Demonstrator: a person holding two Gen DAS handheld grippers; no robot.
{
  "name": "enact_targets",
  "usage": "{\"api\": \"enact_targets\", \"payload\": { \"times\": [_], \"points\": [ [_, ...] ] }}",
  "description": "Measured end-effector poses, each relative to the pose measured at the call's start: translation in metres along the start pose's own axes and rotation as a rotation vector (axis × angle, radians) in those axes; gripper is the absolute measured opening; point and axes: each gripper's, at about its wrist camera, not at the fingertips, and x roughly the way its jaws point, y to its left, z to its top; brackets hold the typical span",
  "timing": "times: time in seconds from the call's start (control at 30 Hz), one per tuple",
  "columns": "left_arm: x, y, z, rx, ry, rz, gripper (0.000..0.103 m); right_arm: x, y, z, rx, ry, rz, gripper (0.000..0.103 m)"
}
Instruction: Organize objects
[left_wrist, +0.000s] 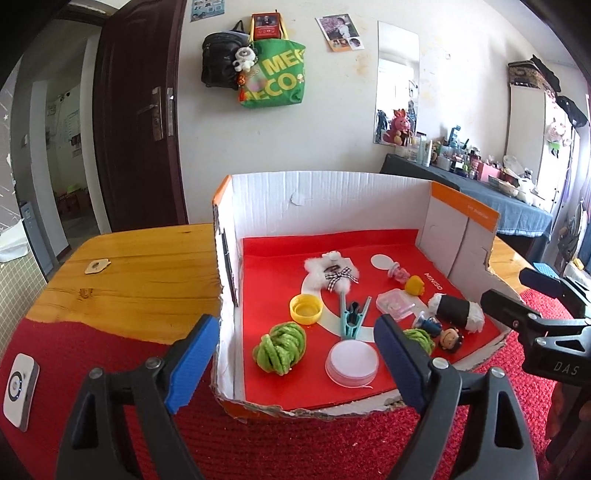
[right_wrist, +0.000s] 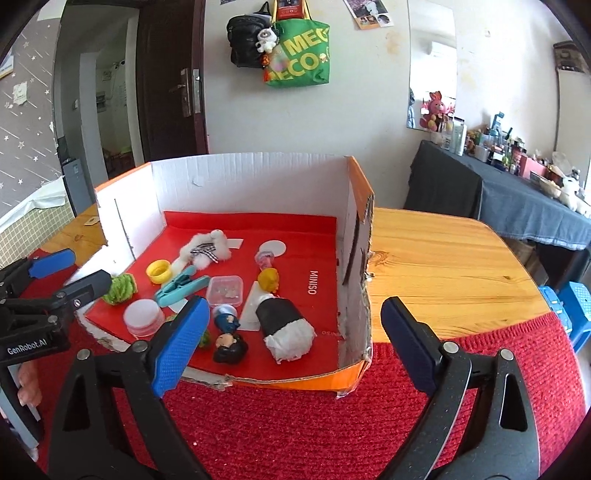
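A cut-open cardboard box (left_wrist: 332, 199) (right_wrist: 258, 177) with a red floor holds several small things: a green yarn ball (left_wrist: 279, 348) (right_wrist: 120, 289), a yellow cap (left_wrist: 305, 309) (right_wrist: 159, 271), a teal clip (left_wrist: 353, 318) (right_wrist: 181, 287), a white round lid (left_wrist: 353, 363) (right_wrist: 143, 317), a clear small case (left_wrist: 396, 303) (right_wrist: 225, 290), a black-and-white roll (left_wrist: 457, 308) (right_wrist: 284, 328), two small figurines (left_wrist: 448, 336) (right_wrist: 229, 347), a yellow toy (left_wrist: 414, 285) (right_wrist: 268, 279) and a white fluffy bow clip (left_wrist: 330, 274) (right_wrist: 203, 249). My left gripper (left_wrist: 295, 365) is open and empty before the box's front left. My right gripper (right_wrist: 291, 343) is open and empty at the box's front right corner.
The box stands on a wooden table (left_wrist: 147, 269) (right_wrist: 443, 266) with a red knitted mat (right_wrist: 295, 424) at the front. A white square device (left_wrist: 20, 384) lies on the mat at left. A small wooden tag (left_wrist: 96, 266) lies on the table. A cluttered side table (right_wrist: 517, 192) stands at right.
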Motion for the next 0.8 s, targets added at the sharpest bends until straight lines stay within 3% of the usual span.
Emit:
{"api": "enact_targets", "payload": {
  "times": [0.8],
  "points": [
    [0.010, -0.008, -0.003, 0.024, 0.036, 0.002, 0.088, 0.013, -0.005, -0.006, 0.015, 0.039, -0.025, 0.095]
  ]
}}
